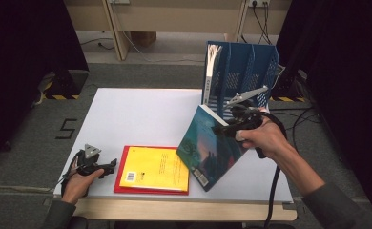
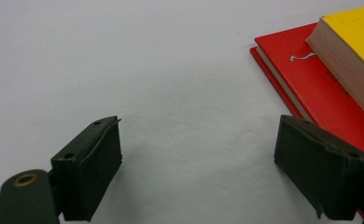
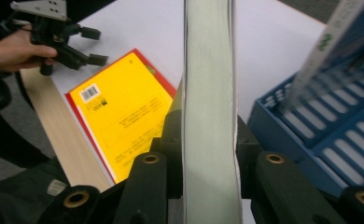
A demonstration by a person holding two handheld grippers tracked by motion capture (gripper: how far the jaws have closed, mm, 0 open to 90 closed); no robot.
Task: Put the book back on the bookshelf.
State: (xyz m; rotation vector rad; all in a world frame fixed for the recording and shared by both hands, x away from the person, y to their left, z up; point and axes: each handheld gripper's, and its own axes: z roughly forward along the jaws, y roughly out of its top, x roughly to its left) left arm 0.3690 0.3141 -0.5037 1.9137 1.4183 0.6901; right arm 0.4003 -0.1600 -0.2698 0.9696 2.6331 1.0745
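My right gripper [image 1: 228,128] is shut on a teal-covered book [image 1: 208,149], held tilted on its lower corner above the table's right side; its page edge [image 3: 209,107] runs straight up between the jaws. A yellow book [image 1: 155,168] lies flat on a red book [image 1: 123,175] at the front centre. Just left of that stack my left gripper [image 1: 110,167] rests open on the table, its fingers [image 2: 92,173] spread over bare white surface. The red book [image 2: 306,79] and yellow book [image 2: 353,51] lie beside the far jaw.
A blue slotted file rack [image 1: 243,71] stands at the table's [image 1: 141,114] back right, with one book [image 1: 211,71] upright in its left slot. The rack [image 3: 329,121] sits close to the held book. Cables trail off the right edge.
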